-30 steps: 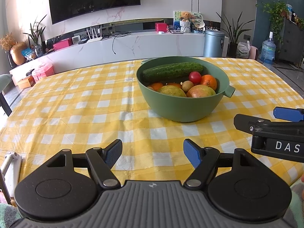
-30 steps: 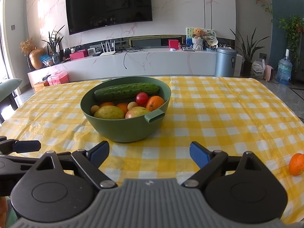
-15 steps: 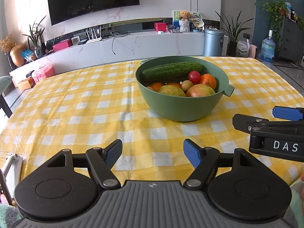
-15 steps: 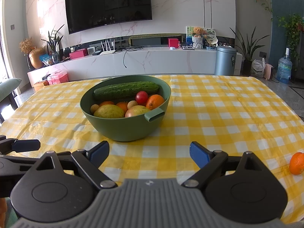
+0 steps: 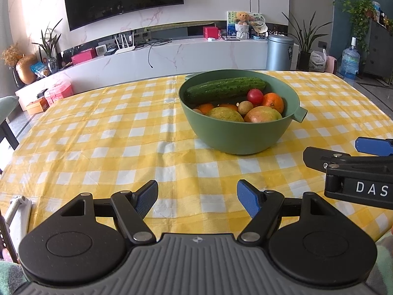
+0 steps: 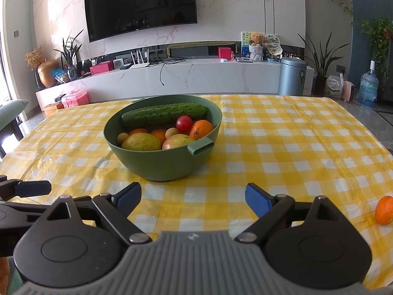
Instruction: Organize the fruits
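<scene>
both grippers hang low at the bottom of their views with nothing between their blue pads: the left gripper (image 5: 197, 198) has its jaws spread wide over bare cloth, and the right gripper (image 6: 193, 196) is just as wide apart and empty. from the left wrist view the right one also shows as a black arm at the right edge.

the green bowl (image 6: 157, 162) sits centre frame on the yellow checked tablecloth (image 6: 294, 147), well ahead of both grippers. inside it a cucumber (image 6: 163, 115) lies across the back, with a red tomato (image 6: 184, 122) and an orange (image 6: 201, 129) below its right end, two mangoes (image 6: 141, 142) at the front, and some small tan fruits and more oranges tucked between.

one loose orange (image 6: 385, 210) lies on the cloth at the far right edge of the right wrist view, well apart from the bowl and not seen from the left wrist.

it looks like a pause before the last pick, with most of the fruit already gathered. the next move likely calls for the right gripper to swing toward the right edge, straddle the stray fruit, close gently since it can roll, then carry it over the rim.
</scene>
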The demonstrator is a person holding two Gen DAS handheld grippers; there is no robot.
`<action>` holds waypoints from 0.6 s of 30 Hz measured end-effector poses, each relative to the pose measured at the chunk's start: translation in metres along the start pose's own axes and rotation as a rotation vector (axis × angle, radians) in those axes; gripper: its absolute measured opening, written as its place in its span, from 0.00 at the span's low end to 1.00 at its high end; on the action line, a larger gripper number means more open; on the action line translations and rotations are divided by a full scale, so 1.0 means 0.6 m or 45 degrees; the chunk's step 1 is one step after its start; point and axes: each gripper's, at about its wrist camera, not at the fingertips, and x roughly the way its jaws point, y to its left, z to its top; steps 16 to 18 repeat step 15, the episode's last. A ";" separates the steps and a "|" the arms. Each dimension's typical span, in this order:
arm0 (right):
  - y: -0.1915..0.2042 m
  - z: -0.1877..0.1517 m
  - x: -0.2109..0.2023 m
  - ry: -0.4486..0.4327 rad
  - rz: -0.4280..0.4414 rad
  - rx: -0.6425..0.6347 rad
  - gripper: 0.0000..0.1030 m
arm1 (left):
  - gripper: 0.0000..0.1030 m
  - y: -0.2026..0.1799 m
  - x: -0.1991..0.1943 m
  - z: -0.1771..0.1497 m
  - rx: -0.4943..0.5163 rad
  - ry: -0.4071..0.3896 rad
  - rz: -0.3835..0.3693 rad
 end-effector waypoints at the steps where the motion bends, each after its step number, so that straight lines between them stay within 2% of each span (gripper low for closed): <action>1: 0.000 0.001 0.001 0.000 0.000 0.001 0.86 | 0.84 0.000 0.000 0.000 0.001 0.001 0.001; 18: 0.000 0.000 0.002 0.005 0.001 -0.001 0.86 | 0.84 0.001 0.000 0.000 0.006 -0.005 0.024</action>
